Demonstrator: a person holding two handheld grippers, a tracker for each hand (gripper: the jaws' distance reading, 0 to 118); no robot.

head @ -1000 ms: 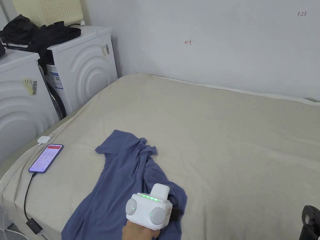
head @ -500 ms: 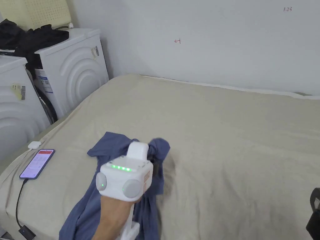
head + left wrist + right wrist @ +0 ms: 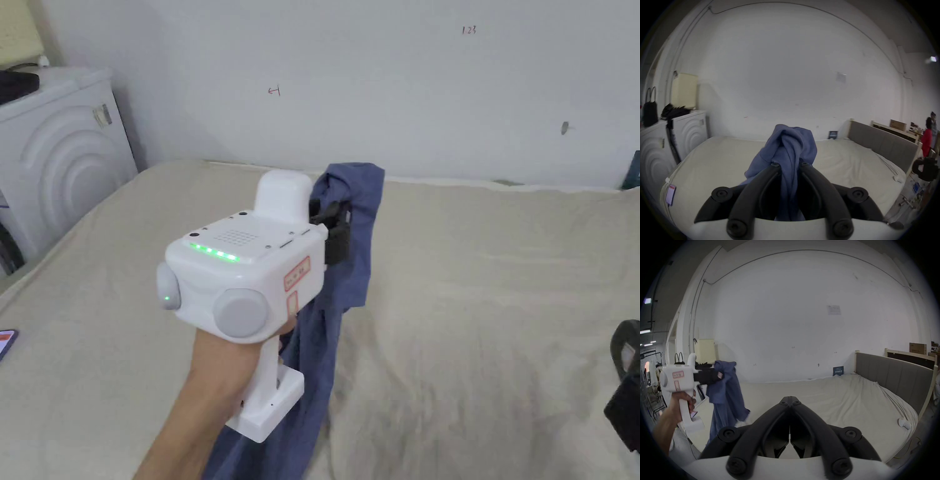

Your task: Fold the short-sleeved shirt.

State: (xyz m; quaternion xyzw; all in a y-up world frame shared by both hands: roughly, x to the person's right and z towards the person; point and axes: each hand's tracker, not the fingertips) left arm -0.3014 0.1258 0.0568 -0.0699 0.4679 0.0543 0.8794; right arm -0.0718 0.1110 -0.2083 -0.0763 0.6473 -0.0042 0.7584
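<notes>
The bed [image 3: 475, 300] took up most of what you saw, its beige sheet rumpled and running back to the white wall [image 3: 375, 75], with a grey padded headboard [image 3: 893, 379] along its right side in the right gripper view. A white washing machine [image 3: 59, 169] stood off the far-left corner of the bed. The blue short-sleeved shirt [image 3: 350, 206] hung bunched and twisted in the air above the mattress, its top clamped high up and its lower part trailing down toward the near edge of the bed (the hem fell out of frame at the bottom of the head view). You held the left gripper [image 3: 334, 228] raised in front of you, your left hand [image 3: 683, 404] wrapped around its white handle, and its black jaws were pinched tight on a thick fold of the shirt, as the left gripper view showed with cloth squeezed between both tips. The right gripper [image 3: 790, 400] was held low to your right, well apart from the shirt, its jaws pressed together tip to tip with nothing between them. A phone [image 3: 670, 194] lay at the near-left edge of the bed.
</notes>
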